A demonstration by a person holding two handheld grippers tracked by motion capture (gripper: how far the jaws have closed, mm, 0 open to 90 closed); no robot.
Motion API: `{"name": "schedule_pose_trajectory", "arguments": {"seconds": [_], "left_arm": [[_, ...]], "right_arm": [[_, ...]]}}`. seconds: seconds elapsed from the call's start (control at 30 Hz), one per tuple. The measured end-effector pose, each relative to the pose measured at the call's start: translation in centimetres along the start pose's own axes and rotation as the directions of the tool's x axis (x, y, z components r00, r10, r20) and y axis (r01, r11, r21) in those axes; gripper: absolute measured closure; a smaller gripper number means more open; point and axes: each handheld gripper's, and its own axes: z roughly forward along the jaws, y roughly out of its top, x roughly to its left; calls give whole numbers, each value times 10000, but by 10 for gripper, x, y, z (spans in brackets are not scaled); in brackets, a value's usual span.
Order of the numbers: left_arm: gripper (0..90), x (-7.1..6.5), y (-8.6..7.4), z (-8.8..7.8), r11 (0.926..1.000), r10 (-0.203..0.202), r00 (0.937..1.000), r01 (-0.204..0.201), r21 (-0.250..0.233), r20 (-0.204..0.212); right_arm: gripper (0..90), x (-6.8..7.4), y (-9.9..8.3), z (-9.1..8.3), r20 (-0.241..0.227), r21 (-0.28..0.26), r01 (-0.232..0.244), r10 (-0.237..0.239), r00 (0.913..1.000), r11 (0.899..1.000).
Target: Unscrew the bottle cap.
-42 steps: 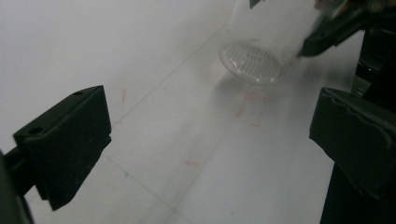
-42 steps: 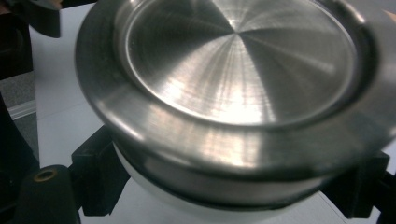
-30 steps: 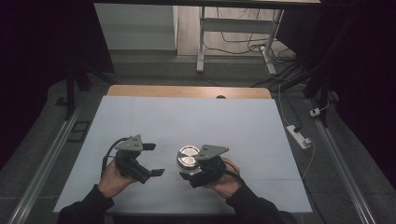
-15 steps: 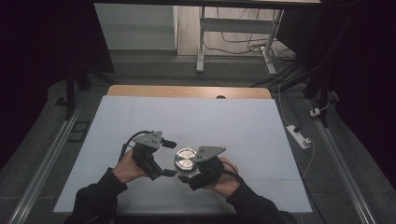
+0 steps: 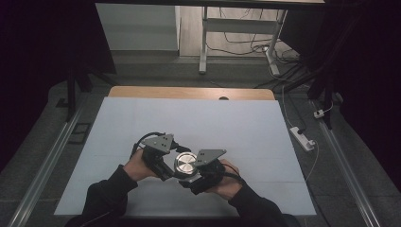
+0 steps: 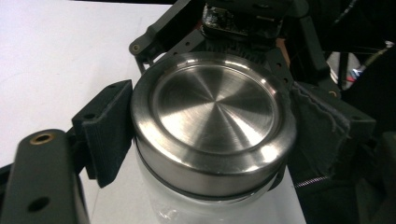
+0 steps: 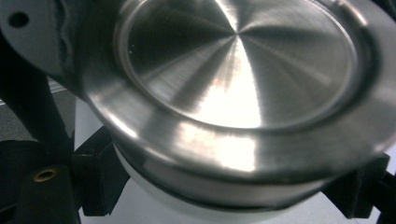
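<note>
Both claws crowd the jar (image 5: 185, 165); the table (image 5: 236, 127) beyond them lies open.

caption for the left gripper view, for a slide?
Left gripper jaws just closed on the steel lid of a glass jar.

The lid (image 6: 212, 114) is brushed, glossy metal on a clear glass jar (image 6: 187, 207); the pads (image 6: 109, 130) look matt, ribbed black plastic.

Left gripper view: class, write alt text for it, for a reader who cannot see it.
A round brushed-steel lid on a clear glass jar sits clamped between the left gripper's two black jaws, which have just closed on the lid's rim. The jar stands on a white tabletop, and the right gripper holds it from the far side.
</note>
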Motion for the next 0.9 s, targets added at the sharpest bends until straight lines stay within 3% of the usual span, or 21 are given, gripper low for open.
{"name": "schedule_pose_trajectory", "arguments": {"seconds": [0.07,0.13,0.17,0.23,0.33,0.37,0.4,0.43,0.5,0.53,0.57,0.6,0.63,0.7,0.73,0.77,0.87,0.9], "left_arm": [[190,-4,2,2,9992,-397,9971,392,-83,-645],[190,-7,3,5,9967,-804,9883,786,-191,-1297],[190,-7,3,5,9967,-804,9883,786,-191,-1297],[190,-12,6,10,9915,-1304,9690,1266,-314,-2098],[189,-18,10,16,9867,-1623,9413,1581,-381,-2960],[188,-20,12,17,9860,-1660,9351,1628,-365,-3131],[187,-20,13,18,9863,-1641,9346,1618,-334,-3156],[182,-20,13,18,9863,-1641,9346,1618,-334,-3156],[76,-15,14,11,9815,-1904,9475,1779,-713,-2570],[55,-15,14,11,9815,-1904,9475,1779,-713,-2570],[55,-13,14,5,9807,-1912,9526,1753,-866,-2366],[24,-11,13,-4,9836,-1744,9609,1599,-832,-2151],[25,-11,13,-4,9836,-1744,9609,1599,-832,-2151],[28,-10,12,-12,9914,-1274,9757,1196,-539,-1781],[28,-9,11,-13,9931,-1149,9795,1090,-439,-1656],[33,-8,9,-15,9965,-827,9903,805,-244,-1117],[40,-7,7,-12,9986,-525,9968,525,-14,-603],[48,-7,7,-12,9986,-525,9968,525,-14,-603]], "right_arm": [[152,-2,0,0,236,-17,-246,247,9994,9997],[152,-3,1,-1,522,-40,-465,466,9975,9989],[152,-5,0,-1,663,-77,-601,605,9960,9982],[152,-6,0,-1,890,-122,-751,759,9931,9971],[152,-9,0,-1,1301,-205,-979,997,9865,9950],[152,-9,0,-1,1441,-201,-1095,1113,9833,9938],[152,-9,-1,-1,1500,-226,-1129,1150,9820,9934],[152,-9,-1,-1,1500,-226,-1129,1150,9820,9934],[152,-9,-1,-3,1486,-338,-1164,1201,9816,9926],[152,-9,-1,-3,1486,-338,-1164,1201,9816,9926],[152,-9,0,-4,1442,-377,-1122,1165,9827,9930],[152,-9,0,-5,1261,-416,-1055,1100,9859,9935],[152,-9,0,-5,1189,-413,-998,1041,9874,9941],[152,-8,0,-5,851,-359,-866,894,9924,9956],[152,-7,0,-4,717,-330,-831,853,9938,9960],[152,-6,1,-3,532,-305,-780,796,9954,9965],[152,0,2,-1,24,-204,-444,445,9990,9988],[152,2,2,0,-122,-195,-374,372,9992,9991]]}}
